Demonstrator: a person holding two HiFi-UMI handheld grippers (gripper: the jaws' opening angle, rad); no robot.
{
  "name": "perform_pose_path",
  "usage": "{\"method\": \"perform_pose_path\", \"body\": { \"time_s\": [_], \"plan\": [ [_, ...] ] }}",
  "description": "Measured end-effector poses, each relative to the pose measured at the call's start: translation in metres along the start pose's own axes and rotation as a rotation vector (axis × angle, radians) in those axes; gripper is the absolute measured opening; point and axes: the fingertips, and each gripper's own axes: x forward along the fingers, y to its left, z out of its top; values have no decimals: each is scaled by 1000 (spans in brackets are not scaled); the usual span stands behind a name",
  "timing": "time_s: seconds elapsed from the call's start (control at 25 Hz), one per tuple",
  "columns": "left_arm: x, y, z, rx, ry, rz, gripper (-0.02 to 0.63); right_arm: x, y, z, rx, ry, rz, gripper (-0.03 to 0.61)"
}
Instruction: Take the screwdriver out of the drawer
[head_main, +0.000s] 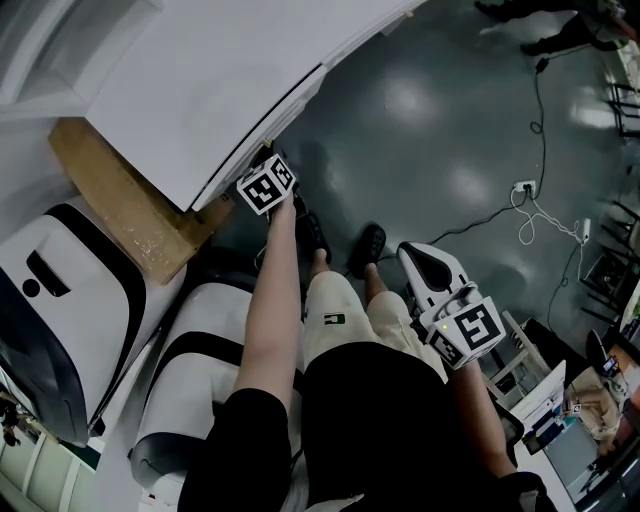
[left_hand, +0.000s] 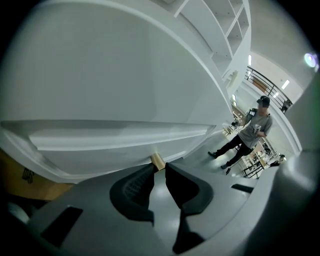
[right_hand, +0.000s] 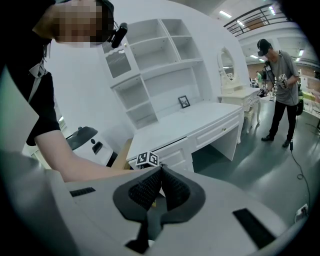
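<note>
My left gripper (head_main: 262, 172) reaches up to the front edge of the white desk (head_main: 200, 90). In the left gripper view its jaws (left_hand: 159, 167) have closed on a small tan drawer knob (left_hand: 157, 161) at the lower edge of the white drawer front (left_hand: 125, 135). The drawer looks closed, and no screwdriver is in sight. My right gripper (head_main: 412, 252) hangs beside my right leg, away from the desk. Its jaws (right_hand: 160, 172) meet at the tips with nothing between them. The right gripper view also shows the left gripper's marker cube (right_hand: 147, 159) at the desk drawer.
A cardboard box (head_main: 120, 200) lies under the desk at the left, and two white and black machines (head_main: 60, 300) stand beside it. A power strip with cables (head_main: 525, 190) lies on the dark floor. A person (right_hand: 280, 75) stands farther off. White shelves (right_hand: 160, 75) rise behind the desk.
</note>
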Motion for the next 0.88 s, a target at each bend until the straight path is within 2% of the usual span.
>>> {"method": "perform_pose_path", "body": {
  "time_s": [0.36,0.88],
  "plan": [
    [-9,-6,-9,-37,-10,13,83,-4,-6,-3,17,-6,-8,18],
    [-17,-21,-49,-33,25,3,84,-9,-8,1,-2,-13,25,18]
  ]
}}
